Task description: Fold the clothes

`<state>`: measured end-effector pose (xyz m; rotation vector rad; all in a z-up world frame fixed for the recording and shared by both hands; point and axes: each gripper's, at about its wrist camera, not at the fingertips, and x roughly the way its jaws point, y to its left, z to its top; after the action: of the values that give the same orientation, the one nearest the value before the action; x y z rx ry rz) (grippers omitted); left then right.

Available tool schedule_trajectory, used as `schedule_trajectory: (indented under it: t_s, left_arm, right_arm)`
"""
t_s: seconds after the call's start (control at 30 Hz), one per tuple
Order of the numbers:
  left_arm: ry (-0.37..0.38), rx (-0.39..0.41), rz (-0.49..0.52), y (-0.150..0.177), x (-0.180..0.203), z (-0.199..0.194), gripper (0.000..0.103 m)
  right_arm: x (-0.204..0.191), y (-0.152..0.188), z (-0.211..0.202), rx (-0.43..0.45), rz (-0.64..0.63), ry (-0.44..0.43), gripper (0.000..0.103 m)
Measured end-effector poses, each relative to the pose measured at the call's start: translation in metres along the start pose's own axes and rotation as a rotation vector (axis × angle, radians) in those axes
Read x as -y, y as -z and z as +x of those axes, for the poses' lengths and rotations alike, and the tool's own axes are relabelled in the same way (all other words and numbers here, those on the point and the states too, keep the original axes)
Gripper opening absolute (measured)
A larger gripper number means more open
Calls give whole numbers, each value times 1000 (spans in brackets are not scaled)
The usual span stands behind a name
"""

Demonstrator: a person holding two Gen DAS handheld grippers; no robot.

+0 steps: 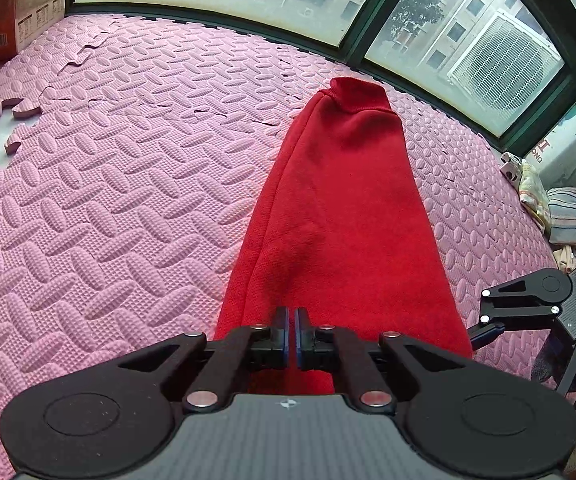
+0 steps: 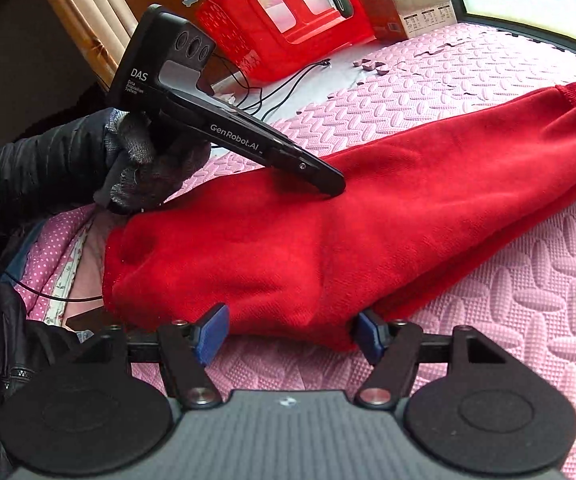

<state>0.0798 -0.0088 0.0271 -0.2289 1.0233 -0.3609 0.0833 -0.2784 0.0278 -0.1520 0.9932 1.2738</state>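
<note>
Right tongs [image 2: 290, 334] sit closest to the lens, blue pads [image 2: 212, 330] spread apart, with the near hem of the red garment [image 2: 368, 216] lying in the gap. The pads don't look like they're pressing on it, so that one's open and holding nothing.

Left tongs [image 1: 291, 334] are squeezed tight together, tips down on the red cloth. Pretty sure they've got a pinch of fabric, though the pads hide the actual contact, so take that with a grain of salt. From the right wrist view you can see the left tool held by a hand in a grey knit glove [image 2: 147, 168], dark puffy sleeve behind it, nose pushed into the top of the garment.

The garment itself is laid out long and narrow on the pink foam mat [image 1: 107, 200], ribbed cuff [image 1: 354, 94] at the far end near the window [image 1: 468, 40].

Other stuff: a red plastic basket [image 2: 283, 20] and a cardboard box [image 2: 408, 4] at the mat's edge, some black cable [image 2: 288, 88], and a pile of folded cloth [image 1: 560, 212] off to the right.
</note>
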Motion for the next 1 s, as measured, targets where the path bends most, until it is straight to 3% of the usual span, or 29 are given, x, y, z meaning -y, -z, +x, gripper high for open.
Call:
schedule_trajectory:
  t_s: [0.1, 0.3, 0.43, 0.6, 0.77, 0.9, 1.0]
  left_arm:
    - [-8, 24, 15, 0, 3, -14, 5]
    - [80, 67, 55, 23, 20, -59, 5]
    - [123, 45, 90, 52, 28, -76, 5]
    - [70, 20, 130, 86, 17, -78, 5]
    - [61, 74, 70, 90, -2, -94, 5]
    - [112, 130, 76, 96, 2, -114, 6]
    - [122, 121, 100, 102, 8, -109, 6]
  right_arm:
    - [-6, -1, -12, 5, 0, 86, 64]
    - [-28, -18, -22, 125, 17, 222, 60]
    - [-44, -23, 3, 105, -16, 269, 57]
    - [-59, -17, 27, 63, -57, 342, 57]
    - [-82, -18, 16, 92, -52, 366, 56]
    - [-109, -17, 12, 92, -85, 341, 56]
    - [-132, -13, 30, 74, -109, 315, 56]
